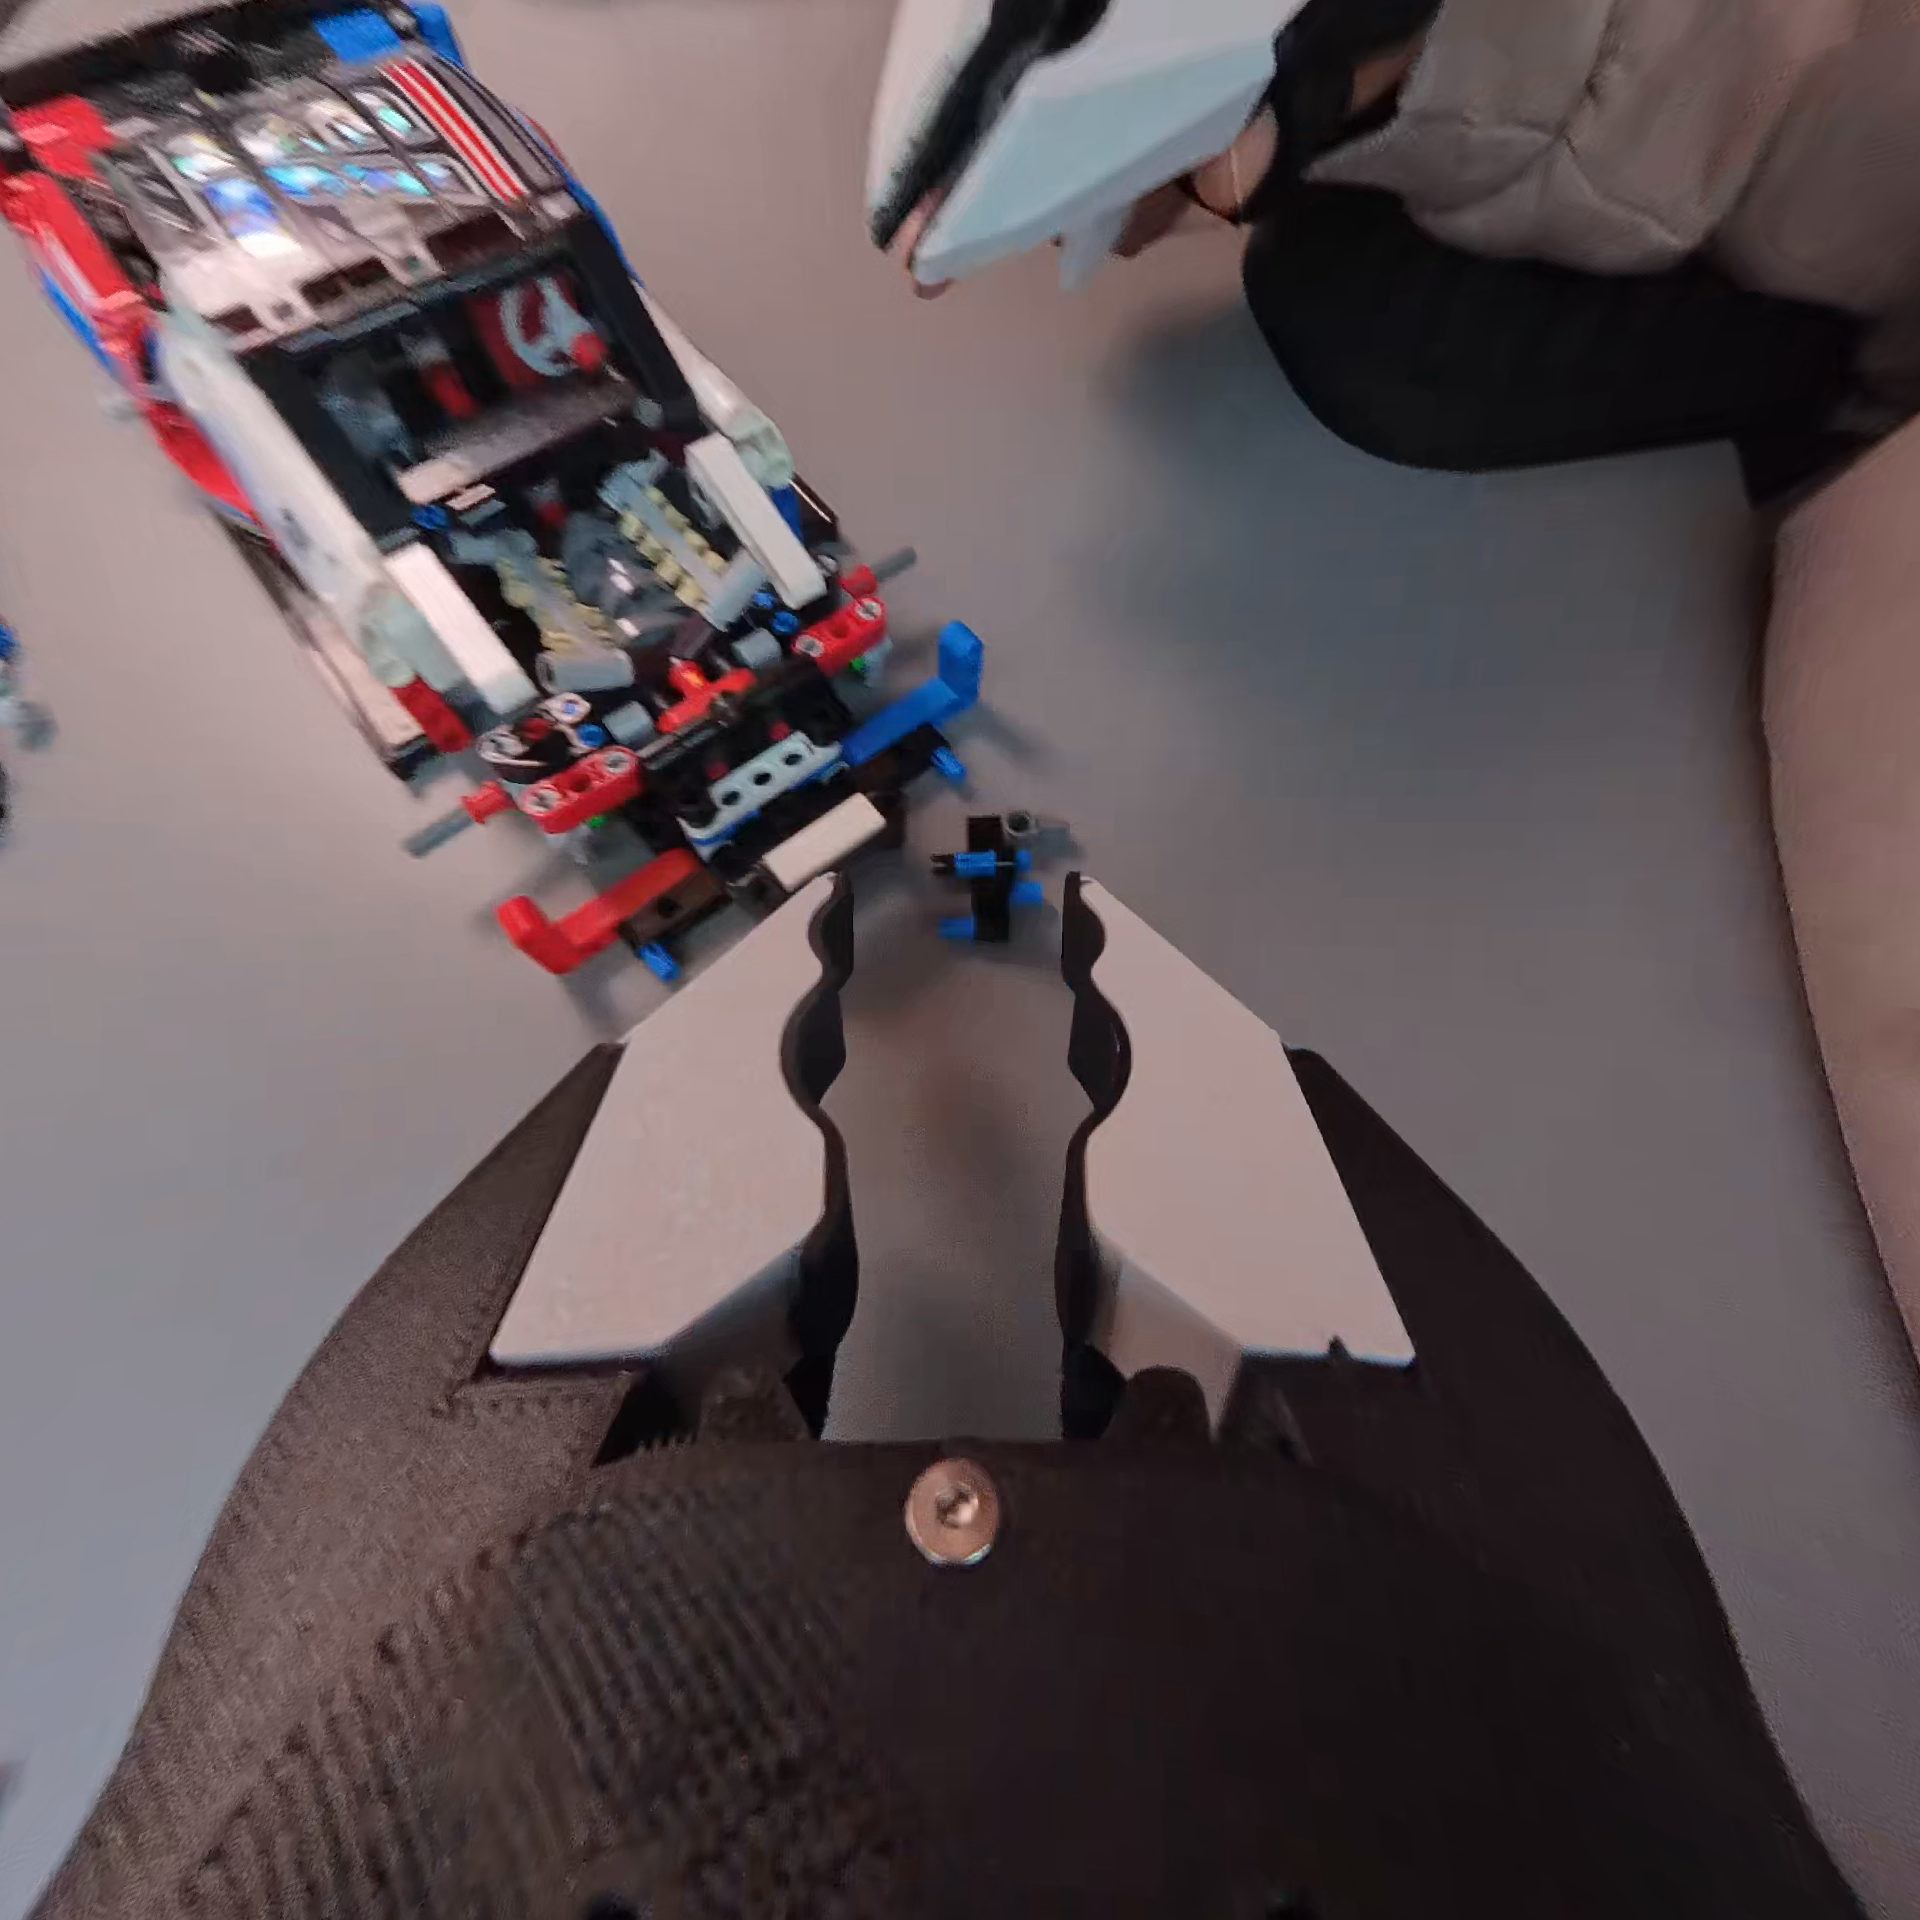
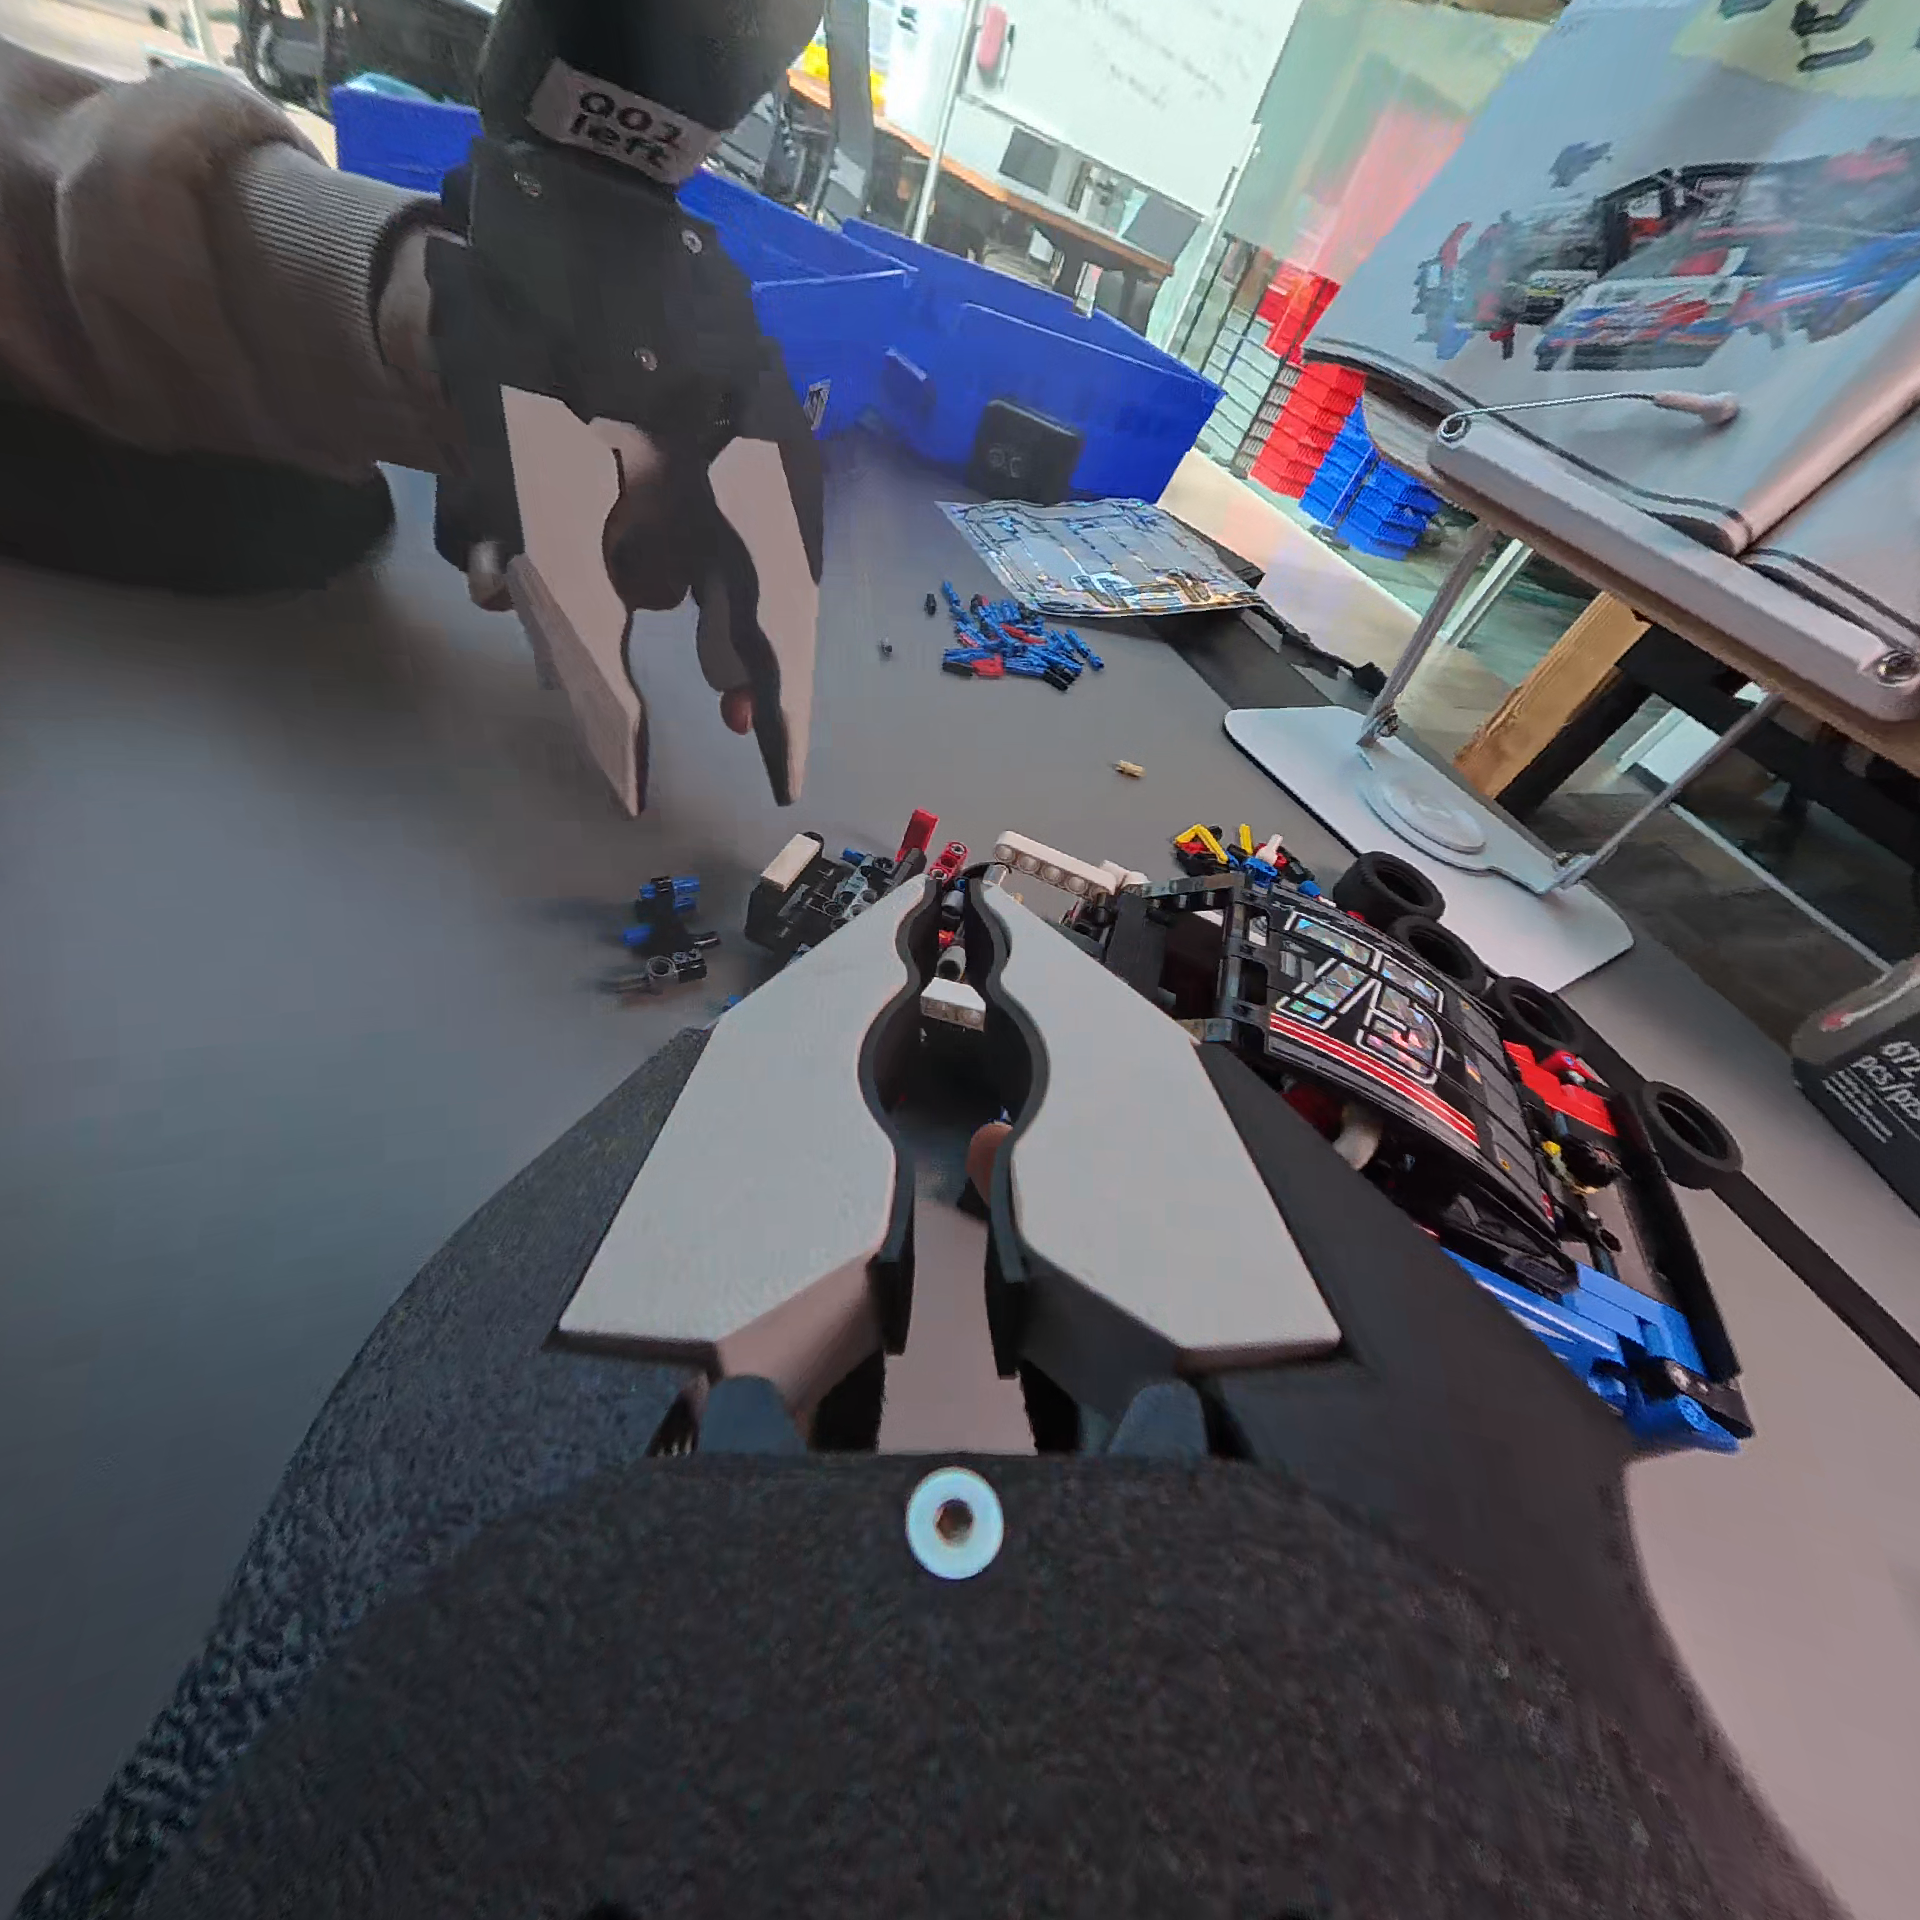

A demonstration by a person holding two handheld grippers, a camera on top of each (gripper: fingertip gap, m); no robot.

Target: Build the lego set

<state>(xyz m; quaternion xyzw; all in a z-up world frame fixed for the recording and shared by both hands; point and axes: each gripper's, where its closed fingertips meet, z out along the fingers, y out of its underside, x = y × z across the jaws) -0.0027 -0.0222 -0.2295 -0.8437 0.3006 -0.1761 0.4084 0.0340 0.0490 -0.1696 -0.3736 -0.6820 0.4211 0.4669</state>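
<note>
The partly built lego car point(image 1: 436, 488), red, white, blue and black, lies on the grey table point(image 1: 1351, 779) with its open engine end toward me. A small black and blue sub-assembly point(image 1: 987, 878) lies on the table just beyond the tips of my left gripper point(image 1: 958, 891), which is open and empty above it. The right gripper point(image 1: 1039, 135) hangs blurred at the top, in a person's hand. In the right wrist view my right gripper point(image 2: 954, 891) is shut and empty, over the car point(image 2: 1351, 1018). The left gripper point(image 2: 712, 798) hovers open above the sub-assembly point(image 2: 665, 935).
Several loose black tyres point(image 2: 1387, 883) lie beside the car. A pile of small blue and red pins point(image 2: 1013, 644) and a sheet point(image 2: 1101, 561) lie farther back. Blue bins point(image 2: 935, 332) stand behind. An instruction booklet point(image 2: 1662, 260) rests on a metal stand point(image 2: 1434, 821) at right. Tip to tip, the grippers are about 11 cm apart.
</note>
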